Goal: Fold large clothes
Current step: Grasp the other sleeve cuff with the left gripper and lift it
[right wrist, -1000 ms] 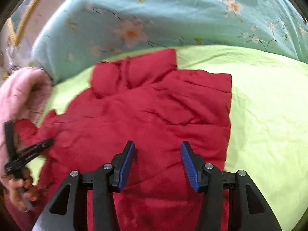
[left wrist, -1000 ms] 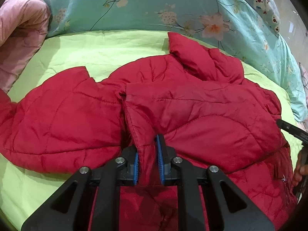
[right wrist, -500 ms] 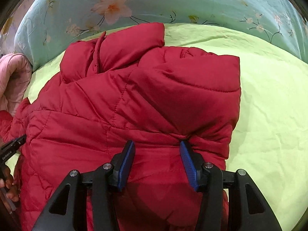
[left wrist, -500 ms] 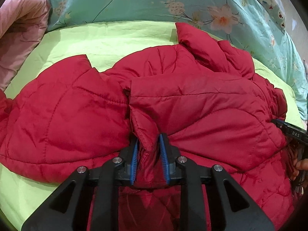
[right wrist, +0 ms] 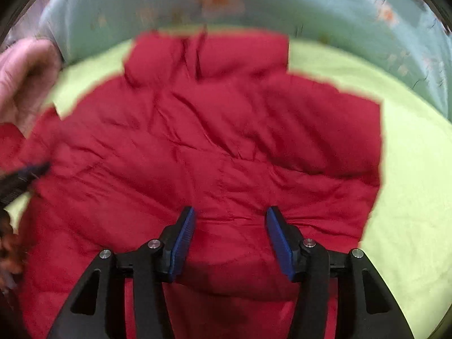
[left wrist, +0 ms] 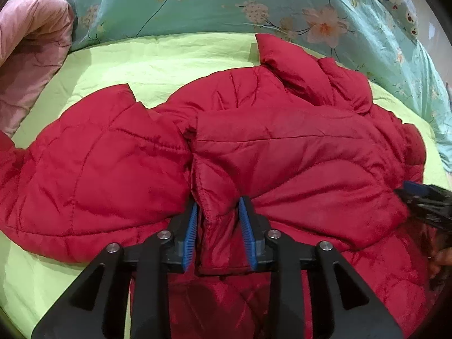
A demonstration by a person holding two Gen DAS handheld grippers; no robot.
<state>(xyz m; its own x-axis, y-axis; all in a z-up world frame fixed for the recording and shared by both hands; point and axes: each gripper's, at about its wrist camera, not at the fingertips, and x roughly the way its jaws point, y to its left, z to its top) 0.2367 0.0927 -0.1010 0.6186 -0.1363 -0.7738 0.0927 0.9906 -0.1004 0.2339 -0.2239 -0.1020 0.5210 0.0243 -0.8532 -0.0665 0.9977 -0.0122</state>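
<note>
A red jacket (left wrist: pixel 254 155) lies on the green sheet (left wrist: pixel 147 65). The floral quilt (left wrist: pixel 226 2) is at twelve o'clock and the pink blanket (left wrist: pixel 31 50) at ten. The left gripper (left wrist: pixel 217 231) is opening around a jacket fold. The right gripper (right wrist: pixel 230 240), opening, is blurred and holds nothing.

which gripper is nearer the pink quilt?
Left. The left gripper works the red jacket on the side toward the pink quilt; the right gripper is at the jacket's far side.

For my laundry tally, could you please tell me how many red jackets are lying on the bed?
1: the red jacket lies spread across the green sheet, collar toward the floral duvet. More clothes could lie beyond both views.
</note>
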